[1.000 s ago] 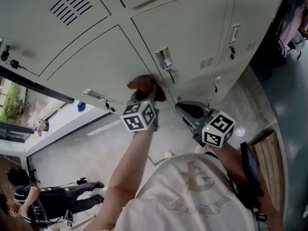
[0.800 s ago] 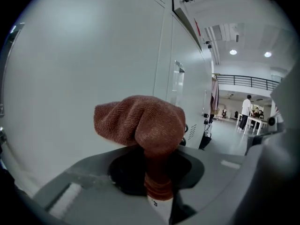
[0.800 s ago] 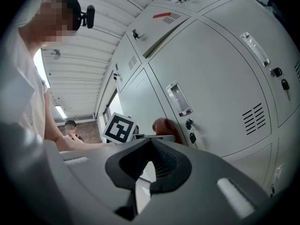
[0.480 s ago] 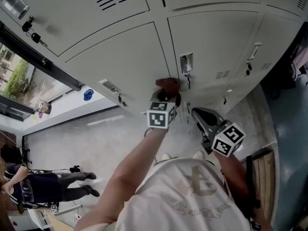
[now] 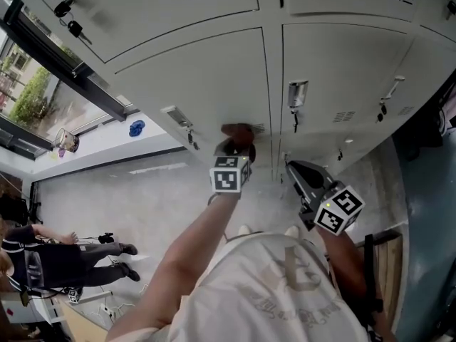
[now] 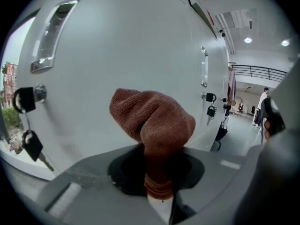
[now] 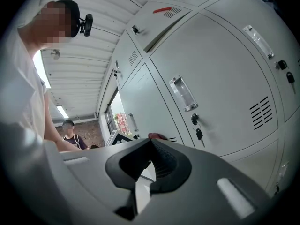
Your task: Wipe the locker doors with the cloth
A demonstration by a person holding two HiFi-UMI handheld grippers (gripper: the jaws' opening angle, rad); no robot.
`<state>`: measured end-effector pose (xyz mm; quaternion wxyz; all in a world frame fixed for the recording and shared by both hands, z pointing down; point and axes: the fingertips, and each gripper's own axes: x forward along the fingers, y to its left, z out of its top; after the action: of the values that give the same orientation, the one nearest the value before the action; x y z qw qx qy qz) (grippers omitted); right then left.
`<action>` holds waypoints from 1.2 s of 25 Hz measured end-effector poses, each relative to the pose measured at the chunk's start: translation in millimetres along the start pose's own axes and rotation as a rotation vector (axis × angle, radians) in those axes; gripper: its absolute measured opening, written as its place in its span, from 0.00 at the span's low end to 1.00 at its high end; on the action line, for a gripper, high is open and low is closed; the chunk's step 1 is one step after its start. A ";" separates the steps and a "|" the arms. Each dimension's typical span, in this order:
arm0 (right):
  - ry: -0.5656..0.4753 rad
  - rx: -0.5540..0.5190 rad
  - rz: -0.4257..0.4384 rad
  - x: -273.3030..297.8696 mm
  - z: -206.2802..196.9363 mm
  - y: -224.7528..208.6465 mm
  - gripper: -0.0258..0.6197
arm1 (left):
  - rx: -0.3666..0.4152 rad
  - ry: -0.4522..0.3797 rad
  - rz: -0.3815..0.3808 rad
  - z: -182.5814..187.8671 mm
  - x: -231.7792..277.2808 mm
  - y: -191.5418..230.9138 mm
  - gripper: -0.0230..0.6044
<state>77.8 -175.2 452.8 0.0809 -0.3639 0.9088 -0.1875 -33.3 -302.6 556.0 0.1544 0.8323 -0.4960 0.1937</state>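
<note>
The locker doors (image 5: pixel 206 77) are smooth, pale grey painted sheet metal, flat-faced with thin dark seams between them. Each carries a recessed, shiny metal handle (image 6: pixel 51 36), a small round lock with keys (image 6: pixel 28 139) hanging from it, and a block of short louvred vent slots (image 7: pixel 261 112). The cloth (image 6: pixel 152 121) is a rust-brown knit with a fine looped, nubbly surface, bunched into a rounded, folded lump. The left gripper (image 6: pixel 157 191) has its jaws closed tight on the narrow neck of that lump. The cloth is squeezed to a thin stem between the matt grey fingers (image 6: pixel 93 172), then swells out past their tips into a soft bulb that sits in front of the door face and appears to press on it. In the head view the cloth (image 5: pixel 239 132) lies low on the middle door, just beside its vent and between the two handles. It sits directly beyond the left gripper's black-and-white marker cube (image 5: pixel 229 174). The right gripper (image 7: pixel 151 141) is held lower, apart from the lockers and to the right of the cloth. Its dark ribbed pads (image 7: pixel 166 161) meet at the tips with nothing between them, and its own marker cube (image 5: pixel 339 210) shows near the person's pale shirt (image 5: pixel 285 291).
</note>
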 end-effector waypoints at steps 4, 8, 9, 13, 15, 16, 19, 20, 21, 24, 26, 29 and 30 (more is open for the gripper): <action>0.008 0.003 0.013 6.6 -2.2 5.3 0.05 | -0.064 0.001 0.046 -9.4 -14.5 30.2 0.17; 0.017 -0.005 0.023 13.8 -1.6 9.8 0.05 | -0.106 0.003 0.086 -15.3 -28.4 59.4 0.17; 0.019 -0.005 0.024 15.0 -1.9 10.9 0.05 | -0.115 0.004 0.096 -17.0 -31.7 65.8 0.17; 0.024 -0.005 0.020 18.2 -3.8 16.3 0.05 | -0.128 0.012 0.127 -26.0 -42.8 87.8 0.17; 0.026 -0.009 0.014 19.9 -4.0 18.1 0.05 | -0.129 0.017 0.137 -30.2 -46.0 98.4 0.17; 0.025 -0.012 0.011 20.4 -4.2 18.0 0.05 | -0.125 0.017 0.143 -31.8 -46.9 103.4 0.17; 0.010 -0.016 0.047 41.6 -5.8 23.6 0.05 | -0.084 0.008 0.205 -31.4 -64.8 141.4 0.17; 0.004 -0.013 0.065 49.9 -7.0 27.5 0.05 | -0.080 0.014 0.235 -36.0 -72.5 157.9 0.17; 0.003 -0.010 0.070 52.6 -8.0 29.7 0.05 | -0.080 0.025 0.258 -42.2 -76.1 168.2 0.17; 0.017 -0.004 0.033 35.4 -9.5 24.6 0.05 | -0.079 0.061 0.266 -57.7 -66.2 163.1 0.17; 0.022 -0.003 0.019 28.4 -9.8 20.6 0.05 | -0.076 0.074 0.258 -62.1 -59.5 156.2 0.17; 0.014 -0.004 0.018 27.1 -7.5 17.6 0.05 | -0.069 0.079 0.257 -60.6 -52.3 148.3 0.17; 0.010 -0.004 0.019 26.7 -7.2 17.1 0.05 | -0.070 0.078 0.258 -60.6 -50.4 146.4 0.17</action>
<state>45.7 -180.2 452.3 0.0774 -0.3546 0.9129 -0.1869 -195.0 -304.1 594.7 0.1762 0.7476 -0.5988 0.2269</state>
